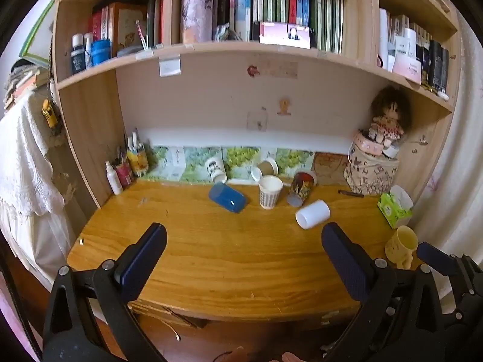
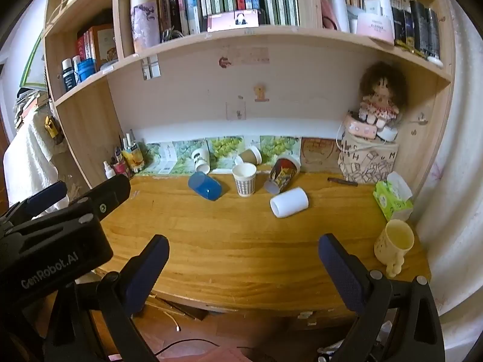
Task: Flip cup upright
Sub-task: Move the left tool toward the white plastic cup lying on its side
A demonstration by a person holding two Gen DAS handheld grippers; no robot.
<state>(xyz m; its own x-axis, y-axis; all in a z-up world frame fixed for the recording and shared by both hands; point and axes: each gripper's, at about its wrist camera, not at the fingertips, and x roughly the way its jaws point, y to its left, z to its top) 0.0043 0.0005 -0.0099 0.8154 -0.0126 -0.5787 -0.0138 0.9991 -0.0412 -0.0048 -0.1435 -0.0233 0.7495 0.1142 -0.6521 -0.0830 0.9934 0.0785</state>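
Observation:
Several cups lie on a wooden desk (image 1: 241,259). A blue cup (image 1: 227,197) (image 2: 205,186) lies on its side left of centre. A white cup (image 1: 312,214) (image 2: 289,202) lies on its side to the right. A patterned paper cup (image 1: 269,192) (image 2: 245,179) stands upright between them. A dark printed cup (image 1: 299,187) (image 2: 282,173), a brown cup (image 1: 267,167) (image 2: 250,155) and a white printed cup (image 1: 215,169) (image 2: 201,160) lie tipped at the back. A yellow mug (image 1: 401,246) (image 2: 392,242) stands at the right edge. My left gripper (image 1: 243,242) and right gripper (image 2: 243,255) are open and empty above the desk's front edge.
A green tissue box (image 1: 395,208) (image 2: 392,199) and a patterned bag (image 2: 366,160) with a doll on top stand at the back right. Bottles and pens (image 1: 126,166) crowd the back left corner. A book-filled shelf (image 1: 241,48) overhangs the desk.

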